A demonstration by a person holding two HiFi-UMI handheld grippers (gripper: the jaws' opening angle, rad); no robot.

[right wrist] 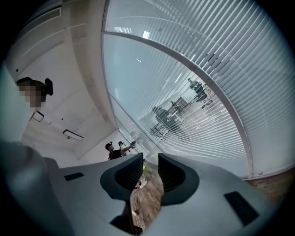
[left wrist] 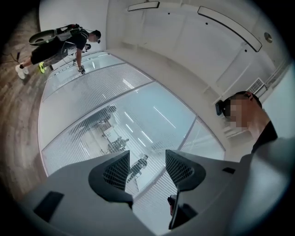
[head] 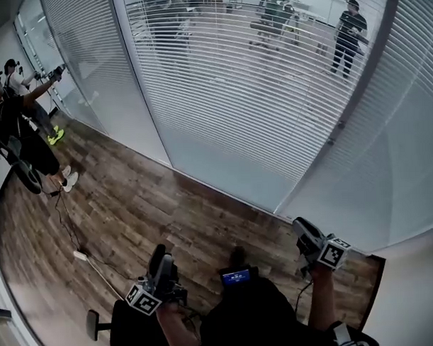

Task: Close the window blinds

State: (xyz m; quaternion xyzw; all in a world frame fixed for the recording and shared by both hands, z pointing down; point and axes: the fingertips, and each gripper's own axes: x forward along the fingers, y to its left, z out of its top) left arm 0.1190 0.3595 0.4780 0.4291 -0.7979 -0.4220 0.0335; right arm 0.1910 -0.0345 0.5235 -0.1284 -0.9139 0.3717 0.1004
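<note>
Two grippers, both down low at the near edge of the head view, and neither has anything in it! The left gripper (head: 160, 266) hangs near left. Its own view shows the jaws spread wide (left wrist: 147, 168), with only glass and slats in the gap. The right gripper (head: 309, 238) sits near right, jaws parted more narrowly (right wrist: 150, 171), nothing but wooden floor (head: 132, 200) between them. The blinds (head: 249, 82) fill the far glass wall, well apart from both tools. On the middle panel the slats are tilted open, and you can see straight through to figures beyond. So the job looks not yet begun.

Now, the dangers. No cord or wand shows up clearly. There's a small fitting (head: 333, 139) on the dark frame post (head: 358, 79) to the right, too small to say whether it's the control. Go for the wrong thing and, I reckon, nothing turns. The slats appear to sit behind glass, so a hasty reach could knock a jaw against the pane. A small knob would likely slip out of hard jaws unless the bite is square. Watch the floor as well: a cable (head: 66, 224) trails at the left, and a person (head: 20, 129) is working at the far left panel. Drift that way and there's a snag or a bump waiting.
</note>
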